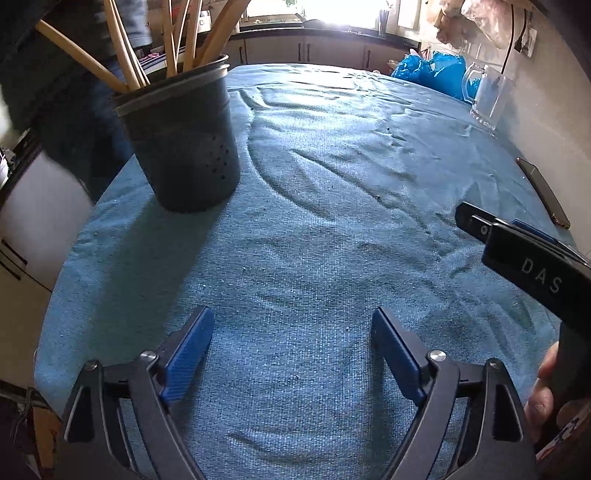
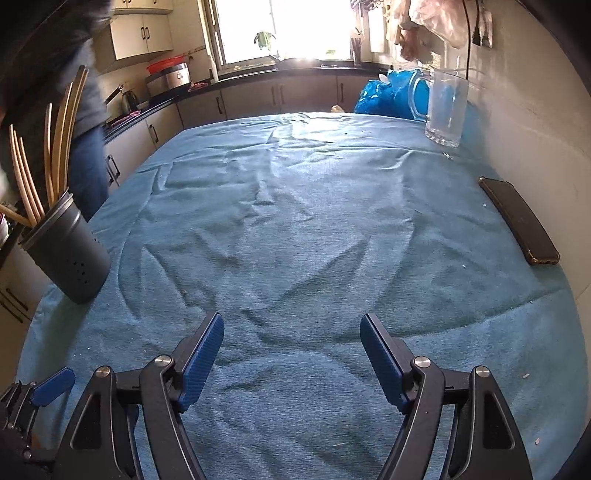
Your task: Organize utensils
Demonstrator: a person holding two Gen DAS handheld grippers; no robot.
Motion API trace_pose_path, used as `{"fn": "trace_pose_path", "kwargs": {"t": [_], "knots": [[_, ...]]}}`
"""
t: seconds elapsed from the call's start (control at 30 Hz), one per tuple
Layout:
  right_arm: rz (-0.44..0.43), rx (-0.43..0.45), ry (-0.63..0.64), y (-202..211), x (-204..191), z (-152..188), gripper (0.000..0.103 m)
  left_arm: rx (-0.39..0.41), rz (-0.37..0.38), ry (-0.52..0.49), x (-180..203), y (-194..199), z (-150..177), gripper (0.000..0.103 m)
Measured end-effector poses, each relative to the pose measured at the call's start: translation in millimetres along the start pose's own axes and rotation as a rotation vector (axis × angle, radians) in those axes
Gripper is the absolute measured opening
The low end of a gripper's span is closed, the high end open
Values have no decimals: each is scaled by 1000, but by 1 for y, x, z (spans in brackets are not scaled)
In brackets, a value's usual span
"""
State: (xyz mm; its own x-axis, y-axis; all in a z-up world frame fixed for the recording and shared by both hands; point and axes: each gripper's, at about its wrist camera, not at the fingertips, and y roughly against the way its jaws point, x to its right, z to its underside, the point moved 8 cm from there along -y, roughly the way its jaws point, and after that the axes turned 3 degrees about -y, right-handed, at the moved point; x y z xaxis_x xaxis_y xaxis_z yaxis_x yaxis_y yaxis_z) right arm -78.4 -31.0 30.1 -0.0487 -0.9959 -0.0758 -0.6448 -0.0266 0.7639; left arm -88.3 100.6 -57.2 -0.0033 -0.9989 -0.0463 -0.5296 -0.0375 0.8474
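Nearest in the left wrist view, the left gripper (image 1: 293, 332) hangs over the wrinkled blue terry cloth (image 1: 314, 229) that covers the table, its blue-padded fingers spread wide with nothing between them. The right gripper (image 2: 291, 338) is likewise released, jaws apart and empty above the same cloth; its black body also enters the left view from the right edge. The cloth shows creases, a few pale crumbs and dark specks. At the table's left edge stands the dark grey perforated metal utensil holder (image 1: 181, 136), upright, holding the bundle of long pale wooden utensils (image 1: 177, 40) that fan out above its rim. Along the right edge, close to the cream wall (image 2: 535, 122), lies a dark flat phone (image 2: 521, 221). Farther along that side stands a clear glass mug with a handle (image 2: 445, 107), and just behind it a crumpled blue plastic bag (image 2: 384, 94). Beyond the table's far end run cream cabinets with dark handles (image 2: 295, 98) under a black counter, a steel pot with a red lid (image 2: 168, 75) at the left, and a bright window (image 2: 280, 27), overexposed.
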Motion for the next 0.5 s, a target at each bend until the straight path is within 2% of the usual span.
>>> {"fn": "trace_pose_path", "kwargs": {"t": [0.17, 0.37, 0.5], "knots": [[3, 5, -16, 2, 7, 0, 80, -7, -4, 15, -1, -3, 2, 103], [2, 27, -15, 9, 9, -1, 81, 28, -14, 26, -2, 0, 0, 103], [11, 53, -11, 16, 9, -5, 81, 117, -94, 57, -16, 18, -10, 103]]}}
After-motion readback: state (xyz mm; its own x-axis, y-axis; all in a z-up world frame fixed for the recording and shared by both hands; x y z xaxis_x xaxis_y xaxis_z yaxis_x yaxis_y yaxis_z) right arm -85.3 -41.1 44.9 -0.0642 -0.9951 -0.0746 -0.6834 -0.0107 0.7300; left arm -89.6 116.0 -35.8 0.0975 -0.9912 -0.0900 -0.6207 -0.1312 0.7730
